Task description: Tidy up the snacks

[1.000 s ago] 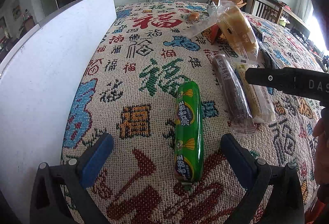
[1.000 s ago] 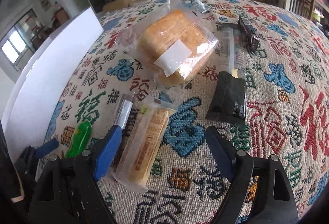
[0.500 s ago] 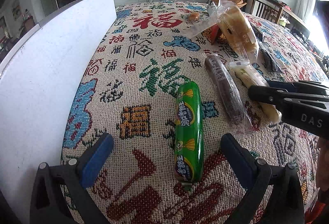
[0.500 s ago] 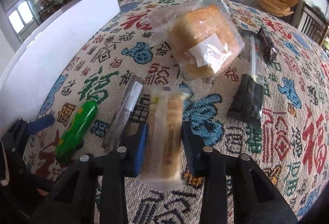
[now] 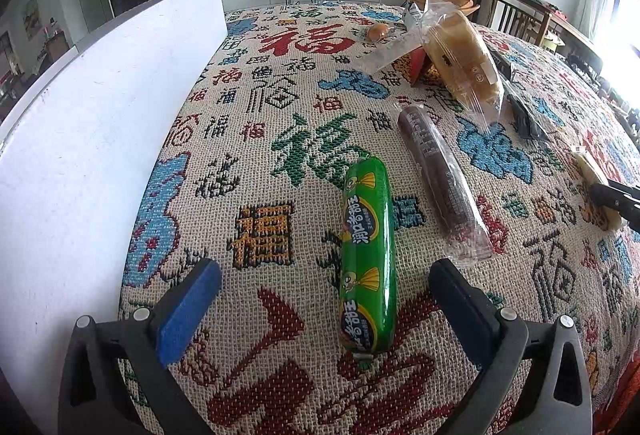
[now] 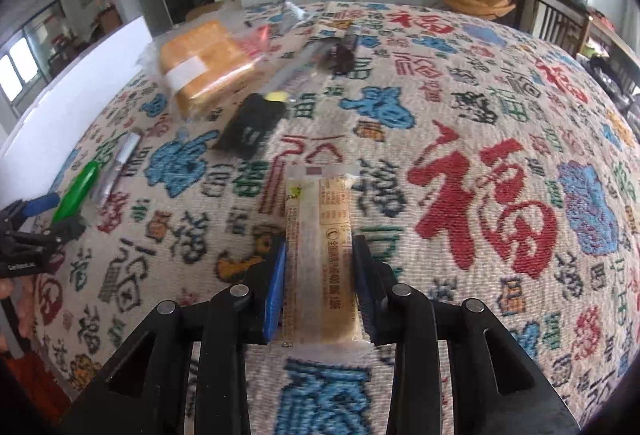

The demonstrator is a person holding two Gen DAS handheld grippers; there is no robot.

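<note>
My right gripper is shut on a pale yellow wrapped snack bar and holds it above the patterned tablecloth; the bar's tip also shows at the right edge of the left wrist view. My left gripper is open and low over the cloth, with a green sausage lying between its fingers. A dark brown wrapped bar lies to the right of the sausage. A bagged bread loaf sits farther back. A black snack packet lies beside the loaf.
A white board stands along the left side of the table. A small bun and clear wrappers lie at the far end. A dark small packet lies behind the black one. Chairs stand beyond the table's right edge.
My right gripper closed on the yellow bar, lifted it off the cloth and carried it to the right, away from the brown bar. My left gripper has not moved.
</note>
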